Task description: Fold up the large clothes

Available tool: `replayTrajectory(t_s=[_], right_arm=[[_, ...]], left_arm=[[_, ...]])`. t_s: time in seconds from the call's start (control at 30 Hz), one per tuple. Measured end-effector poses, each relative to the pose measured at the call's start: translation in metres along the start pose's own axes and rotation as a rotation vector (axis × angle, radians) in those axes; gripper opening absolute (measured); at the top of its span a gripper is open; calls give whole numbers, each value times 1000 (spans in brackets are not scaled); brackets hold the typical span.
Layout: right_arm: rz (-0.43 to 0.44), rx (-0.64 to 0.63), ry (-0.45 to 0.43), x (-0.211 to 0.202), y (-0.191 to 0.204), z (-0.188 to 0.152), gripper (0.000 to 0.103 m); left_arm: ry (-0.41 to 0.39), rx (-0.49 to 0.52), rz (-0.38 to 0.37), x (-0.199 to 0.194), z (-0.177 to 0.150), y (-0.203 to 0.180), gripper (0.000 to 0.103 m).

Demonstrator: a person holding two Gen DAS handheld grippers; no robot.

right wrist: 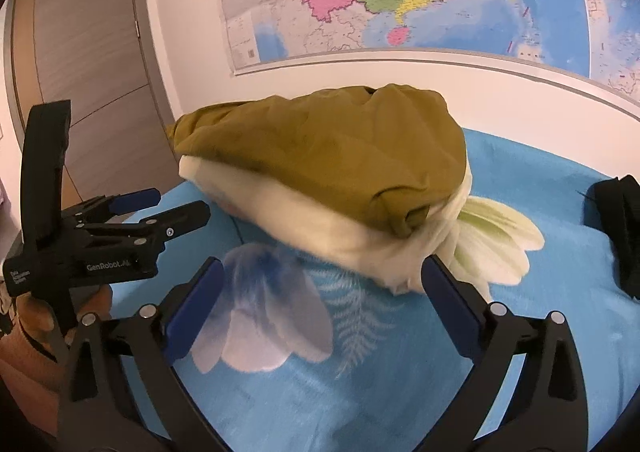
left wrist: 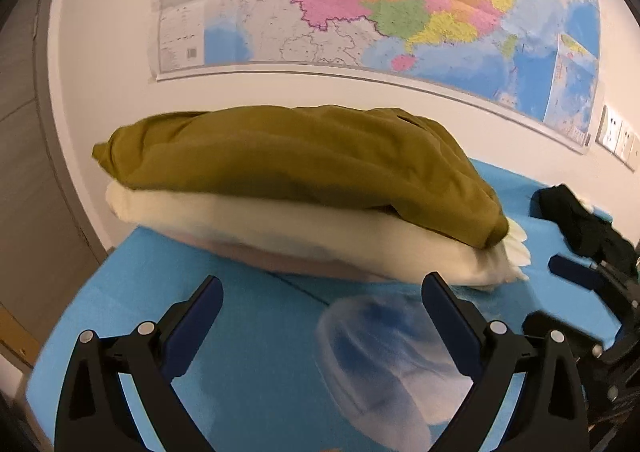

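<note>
From your left wrist view you have one stack of two folded garments: one olive-green garment [left wrist: 296, 168] lying on one cream-white garment [left wrist: 312, 240]. The olive piece is smooth, folded into a long rounded bundle, and covers most of the cream piece, whose pale edge shows along the near side with petal-shaped flaps sticking out at the right end. The stack rests on the blue cloth-covered surface [left wrist: 132, 272], at its far side near the wall, under one large wall map [left wrist: 380, 0]. One black item [left wrist: 576, 216] lies on the cloth at the far right, well apart from the stack. Your left tool [left wrist: 322, 292] has its two blue-padded fingers spread wide with nothing between them; it sits just on the near side of the stack, not touching it.

From your right wrist view you count the same two folded garments, the olive-green one [right wrist: 332, 156] on top of the cream one [right wrist: 360, 248], with several petal flaps fanned out at the right end. One white fern print [right wrist: 356, 312] shows on the blue cloth. Your right tool [right wrist: 322, 272] is also spread fully and grips nothing; its right fingertip is just beside the cream edge. Your other tool [right wrist: 160, 204] appears at the left, open and empty, with your hand [right wrist: 36, 332] below it.
</note>
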State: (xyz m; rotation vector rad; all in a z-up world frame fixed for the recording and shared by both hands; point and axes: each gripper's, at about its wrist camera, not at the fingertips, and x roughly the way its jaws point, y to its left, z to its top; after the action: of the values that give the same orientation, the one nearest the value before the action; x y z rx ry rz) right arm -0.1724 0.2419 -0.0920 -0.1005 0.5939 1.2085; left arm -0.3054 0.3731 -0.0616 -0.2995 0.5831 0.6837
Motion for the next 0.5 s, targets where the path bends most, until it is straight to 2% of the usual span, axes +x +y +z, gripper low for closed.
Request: replayTrajectory(t_s=[0.2,0.5], right_arm=[[-11,15,3,-11,5,-16,97],[-22,35,-23,-32,11,-27,97]], left_arm=[[21,-21,9,-12,-13,-5,96],[-6,0,-1,-35,-26,-14,96]])
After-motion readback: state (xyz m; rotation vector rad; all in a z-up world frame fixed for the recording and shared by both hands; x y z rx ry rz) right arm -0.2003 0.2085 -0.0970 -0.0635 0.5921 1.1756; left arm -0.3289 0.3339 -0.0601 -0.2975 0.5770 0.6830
